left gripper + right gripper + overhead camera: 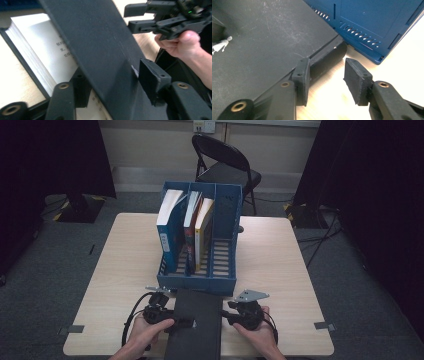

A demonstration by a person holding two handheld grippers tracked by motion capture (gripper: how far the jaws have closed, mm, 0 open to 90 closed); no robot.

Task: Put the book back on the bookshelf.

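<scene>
The black book [195, 325] lies on the desk [280, 270] before the blue file rack [200, 240], stiff and weighty; left claw [112, 82] clamps its lifted cover, right claw [325, 77], half-open, straddles its spine corner, best gripped there.

A pale wooden table [280, 265] stands on grey carpet [360, 300]. Beyond its far edge, well past the claws, a black folding chair [225, 165] faces the table before a light wall [150, 145] with a pale baseboard. Black curtains [50, 155] hang at both sides of the room. A wall socket [204, 125] sits above the chair. Cables [320, 235] trail over the floor on the right, and tape marks [76, 329] lie beside the table's near corners.
</scene>
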